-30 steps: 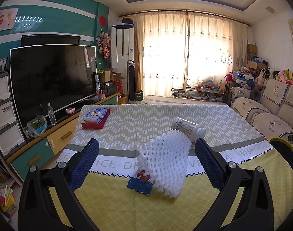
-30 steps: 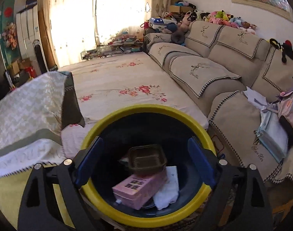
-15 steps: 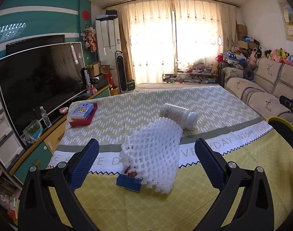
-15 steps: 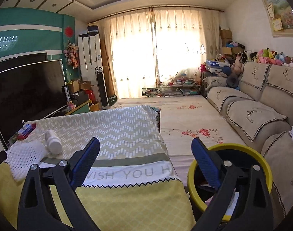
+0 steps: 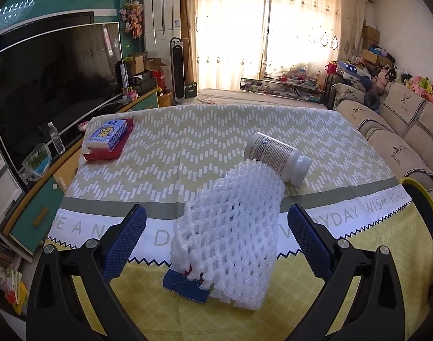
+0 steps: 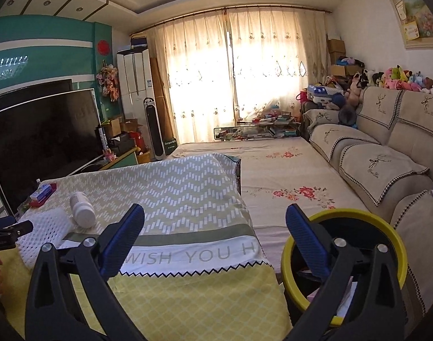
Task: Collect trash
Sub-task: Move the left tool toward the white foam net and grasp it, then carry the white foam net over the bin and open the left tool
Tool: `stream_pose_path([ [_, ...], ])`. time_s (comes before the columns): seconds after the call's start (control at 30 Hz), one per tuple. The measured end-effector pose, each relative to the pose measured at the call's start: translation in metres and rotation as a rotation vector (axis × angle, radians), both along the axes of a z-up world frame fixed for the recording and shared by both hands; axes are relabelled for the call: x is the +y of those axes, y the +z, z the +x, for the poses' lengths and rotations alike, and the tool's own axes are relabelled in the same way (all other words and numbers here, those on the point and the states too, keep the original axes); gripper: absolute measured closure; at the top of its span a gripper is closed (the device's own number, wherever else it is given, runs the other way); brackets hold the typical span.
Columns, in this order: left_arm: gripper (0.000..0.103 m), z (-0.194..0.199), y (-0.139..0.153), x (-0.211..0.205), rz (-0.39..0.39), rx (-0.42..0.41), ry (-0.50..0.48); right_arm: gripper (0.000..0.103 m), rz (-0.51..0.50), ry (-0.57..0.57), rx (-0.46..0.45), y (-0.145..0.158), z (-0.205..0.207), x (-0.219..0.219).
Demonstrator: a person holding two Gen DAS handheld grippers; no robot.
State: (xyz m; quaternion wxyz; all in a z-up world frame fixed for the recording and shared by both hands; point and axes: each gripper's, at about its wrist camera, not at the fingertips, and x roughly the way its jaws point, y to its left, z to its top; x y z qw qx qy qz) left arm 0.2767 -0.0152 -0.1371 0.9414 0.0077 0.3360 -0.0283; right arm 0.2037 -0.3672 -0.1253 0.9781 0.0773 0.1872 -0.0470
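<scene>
A white foam net sleeve (image 5: 230, 236) lies on the yellow tablecloth (image 5: 159, 156), partly covering a small blue packet (image 5: 185, 287). A white plastic bottle (image 5: 276, 156) lies on its side just behind the net. My left gripper (image 5: 216, 213) is open, its blue pads wide on either side of the net and not touching it. My right gripper (image 6: 215, 210) has its jaws opening, with nothing between them, above the table's right end. The yellow-rimmed trash bin (image 6: 344, 216) stands beside the table at lower right. The net (image 6: 43, 233) and bottle (image 6: 81, 209) show at far left.
A tissue pack on a red book (image 5: 107, 136) rests at the table's far left corner. A large TV (image 5: 54, 79) stands on a cabinet to the left. A beige sofa (image 6: 387, 156) lines the right side, and a floral-covered surface (image 6: 273, 170) lies beyond the table.
My right gripper swung up and left from over the bin's inside to face the table. My left gripper came closer to the foam net and tilted down.
</scene>
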Motion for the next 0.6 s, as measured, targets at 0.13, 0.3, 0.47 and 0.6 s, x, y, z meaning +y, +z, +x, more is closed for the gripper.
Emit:
stream_pose_path([
  [0.13,0.041,0.01,-0.005,-0.001,-0.003,0.038,-0.006,0.008,-0.003,0.005,0.007,-0.001,0.001,0.0],
  [0.3,0.066,0.017,-0.013,-0.003,-0.004,0.092,-0.017,0.008,0.001,0.009,0.012,-0.002,0.002,0.001],
  [0.47,0.088,0.012,-0.013,-0.007,-0.006,0.094,-0.028,0.008,0.021,0.001,0.015,-0.003,0.002,-0.003],
  [0.6,0.093,-0.001,-0.004,-0.016,-0.008,0.066,-0.056,0.008,0.017,-0.006,0.012,-0.003,0.001,-0.002],
])
